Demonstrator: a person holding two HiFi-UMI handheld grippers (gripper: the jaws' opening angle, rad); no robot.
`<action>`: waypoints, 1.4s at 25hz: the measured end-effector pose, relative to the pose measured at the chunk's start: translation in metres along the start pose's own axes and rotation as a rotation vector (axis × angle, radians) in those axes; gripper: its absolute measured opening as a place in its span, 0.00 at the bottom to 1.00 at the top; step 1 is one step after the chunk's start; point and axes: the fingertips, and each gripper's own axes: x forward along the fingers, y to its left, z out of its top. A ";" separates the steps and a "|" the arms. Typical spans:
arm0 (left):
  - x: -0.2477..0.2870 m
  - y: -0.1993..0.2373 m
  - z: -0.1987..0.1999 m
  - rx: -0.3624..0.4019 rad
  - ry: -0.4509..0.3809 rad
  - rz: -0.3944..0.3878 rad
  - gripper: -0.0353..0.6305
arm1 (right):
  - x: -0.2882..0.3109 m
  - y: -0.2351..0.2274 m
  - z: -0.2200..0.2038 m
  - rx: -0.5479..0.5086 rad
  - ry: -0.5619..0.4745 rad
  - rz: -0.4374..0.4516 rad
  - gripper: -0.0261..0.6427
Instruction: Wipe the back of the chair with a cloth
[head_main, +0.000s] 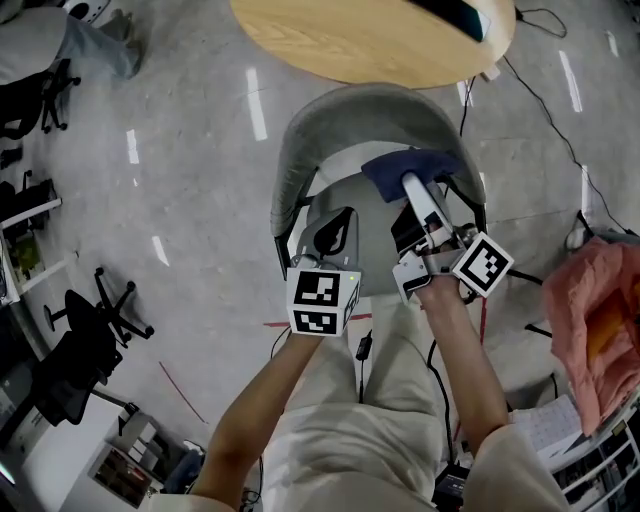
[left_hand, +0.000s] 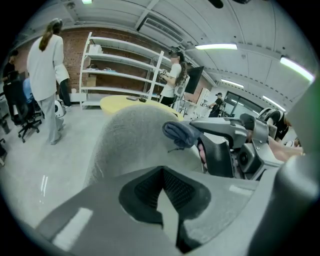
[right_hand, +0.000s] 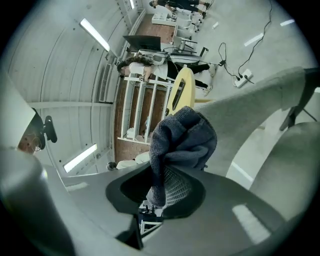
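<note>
Dark blue cloth (head_main: 408, 165) held at the right side of the grey chair back (head_main: 300, 150).
The cloth is a bunched, nubbly blue-grey wad. The right gripper (head_main: 412, 190) has its jaws clamped on the wad's lower fold, which only the right gripper view shows close up. The head view places the wad on the curved back's inner face, far from the person. The left gripper (head_main: 335, 235) sits to the left, nearer over the seat. Its own view shows its jaws together with nothing between them, and shows the wad side-on at the fabric back's upper edge.
</note>
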 end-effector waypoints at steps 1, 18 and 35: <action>0.002 -0.001 -0.002 0.003 0.004 -0.001 0.06 | -0.002 -0.005 -0.001 0.004 -0.004 -0.004 0.16; 0.035 0.000 -0.047 -0.032 0.038 0.037 0.06 | -0.001 -0.130 -0.022 0.077 0.036 -0.111 0.16; 0.051 0.021 -0.046 -0.040 0.051 0.005 0.05 | 0.039 -0.210 -0.018 0.134 -0.023 -0.209 0.16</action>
